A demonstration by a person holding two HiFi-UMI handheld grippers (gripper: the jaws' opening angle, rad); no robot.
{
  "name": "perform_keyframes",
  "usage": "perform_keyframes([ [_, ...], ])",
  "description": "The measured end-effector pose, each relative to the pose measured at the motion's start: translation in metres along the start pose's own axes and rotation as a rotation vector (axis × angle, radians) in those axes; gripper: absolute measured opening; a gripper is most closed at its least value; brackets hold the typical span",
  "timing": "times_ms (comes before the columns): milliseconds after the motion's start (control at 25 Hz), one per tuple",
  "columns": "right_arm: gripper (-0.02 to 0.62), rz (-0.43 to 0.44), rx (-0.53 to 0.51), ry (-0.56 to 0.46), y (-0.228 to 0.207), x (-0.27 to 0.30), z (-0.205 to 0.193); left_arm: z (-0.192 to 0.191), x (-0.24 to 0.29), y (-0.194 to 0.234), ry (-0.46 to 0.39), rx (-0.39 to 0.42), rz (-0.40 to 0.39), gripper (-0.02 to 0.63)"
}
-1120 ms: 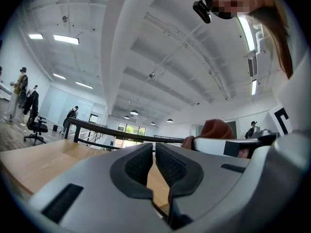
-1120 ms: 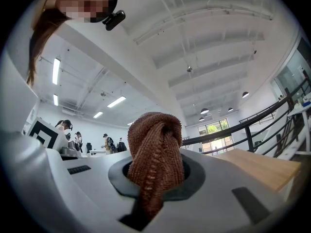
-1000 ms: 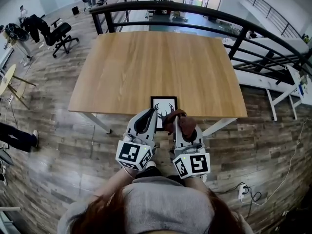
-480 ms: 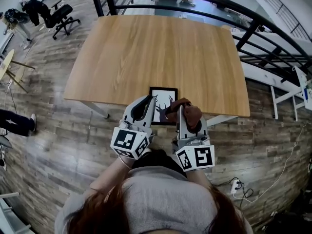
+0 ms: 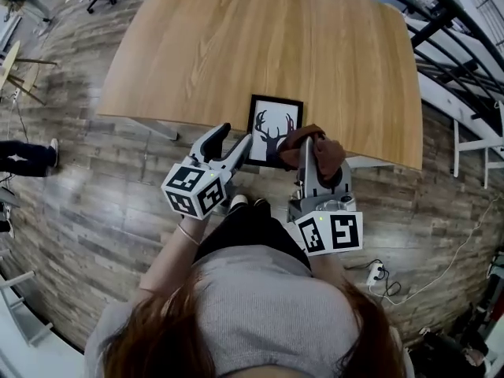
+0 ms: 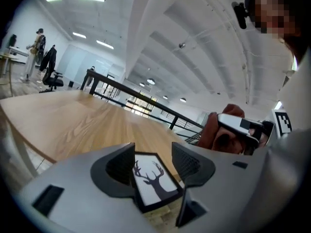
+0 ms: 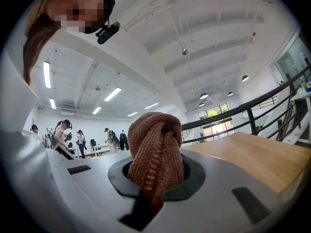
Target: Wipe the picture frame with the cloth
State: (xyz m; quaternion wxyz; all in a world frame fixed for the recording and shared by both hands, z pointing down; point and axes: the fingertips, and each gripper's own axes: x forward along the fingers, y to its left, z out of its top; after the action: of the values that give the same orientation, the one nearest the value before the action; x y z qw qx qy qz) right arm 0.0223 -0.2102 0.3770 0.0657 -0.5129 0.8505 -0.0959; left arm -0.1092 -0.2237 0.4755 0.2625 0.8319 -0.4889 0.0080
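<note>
The black picture frame (image 5: 274, 130) with a deer-antler print lies on the wooden table (image 5: 260, 46), right at its front edge. My left gripper (image 5: 235, 135) is at the frame's near-left corner. Its jaws have just been opening and now stand apart. In the left gripper view the frame (image 6: 156, 177) shows between the left gripper's (image 6: 153, 154) pads, which do not press on it. My right gripper (image 5: 309, 144) is just right of the frame, shut on a bunched brown cloth (image 5: 321, 152). The cloth (image 7: 155, 149) bulges out from between the right gripper's (image 7: 155, 174) jaws.
The table's front edge runs just below the frame, with wood-plank floor and the person's shoes (image 5: 240, 203) under it. A black railing (image 5: 441, 22) passes the table's far right corner. A power strip (image 5: 375, 272) and cable lie on the floor at right.
The left gripper's jaws were shut at the frame's left edge and now stand open. Both grippers have come down toward the table. The right gripper still holds the cloth.
</note>
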Motion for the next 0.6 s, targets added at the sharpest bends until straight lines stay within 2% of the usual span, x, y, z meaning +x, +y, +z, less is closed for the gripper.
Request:
perform_keyframes([
  [80, 0.046, 0.002, 0.008, 0.016, -0.001, 0.003, -0.008, -0.026, 0.005, 0.014, 0.079, -0.038, 0.004, 0.236],
  [240, 0.046, -0.004, 0.022, 0.035, -0.003, 0.002, -0.017, -0.076, 0.017, 0.029, 0.217, -0.192, -0.039, 0.254],
  [480, 0.046, -0.01, 0.029, 0.041, -0.005, -0.001, -0.019, -0.12, 0.045, 0.048, 0.342, -0.405, -0.101, 0.259],
  [600, 0.046, -0.014, 0.028, 0.052, -0.007, -0.005, -0.023, -0.137, 0.057, 0.045, 0.395, -0.514, -0.184, 0.259],
])
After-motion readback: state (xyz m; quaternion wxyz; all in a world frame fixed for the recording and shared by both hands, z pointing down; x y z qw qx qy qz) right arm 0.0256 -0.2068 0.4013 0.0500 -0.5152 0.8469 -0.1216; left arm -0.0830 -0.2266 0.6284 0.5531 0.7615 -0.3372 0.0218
